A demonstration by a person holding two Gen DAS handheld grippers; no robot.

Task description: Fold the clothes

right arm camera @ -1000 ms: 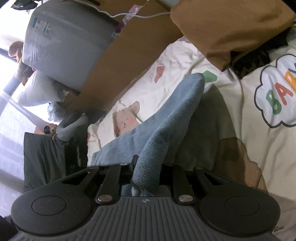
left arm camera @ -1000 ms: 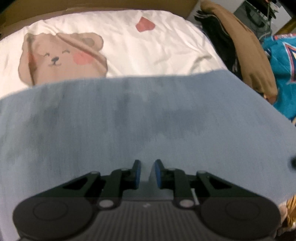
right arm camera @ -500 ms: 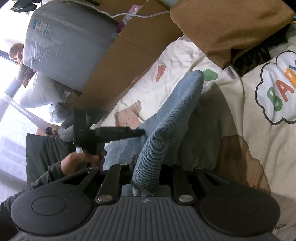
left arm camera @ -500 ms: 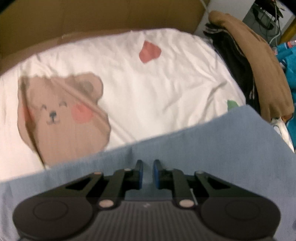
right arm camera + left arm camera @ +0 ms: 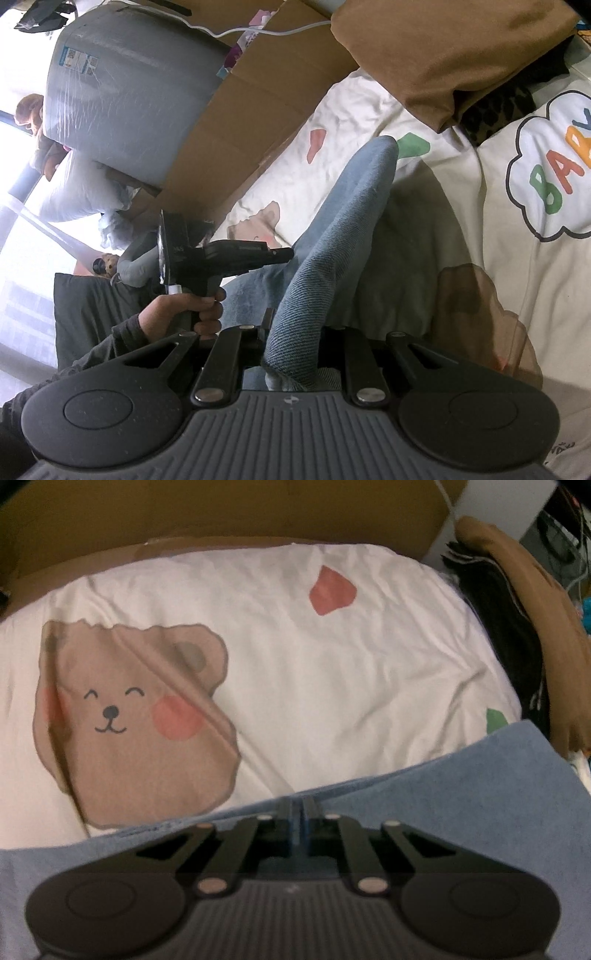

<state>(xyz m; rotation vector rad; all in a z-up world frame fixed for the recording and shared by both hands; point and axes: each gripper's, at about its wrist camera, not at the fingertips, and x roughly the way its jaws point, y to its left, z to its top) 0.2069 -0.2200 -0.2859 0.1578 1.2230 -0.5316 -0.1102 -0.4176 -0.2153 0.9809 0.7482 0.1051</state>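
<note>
The left gripper (image 5: 298, 808) has just closed on the blue denim (image 5: 443, 805) hem; the right gripper (image 5: 295, 332) clamps a thick twill fold.

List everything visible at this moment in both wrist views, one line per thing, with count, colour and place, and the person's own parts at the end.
blue denim garment: one, blue, lying on the bed, one fold lifted up.
bed sheet: one, white with bear, heart and "BABY" cloud prints, under the garment.
brown garment: one, brown, on a dark pile at the bed's far edge.
dark clothes: black pile, under the brown garment.
cardboard: brown, along the bed's side.
grey wrapped bundle: one, grey in clear plastic, behind the cardboard.
white cable: one, across the cardboard.
left gripper: black, jaws have just been closing, pinching the denim's edge.
right gripper: black, clamped on the lifted fold.
hand: one, dark sleeve, holding the left gripper's handle.
</note>
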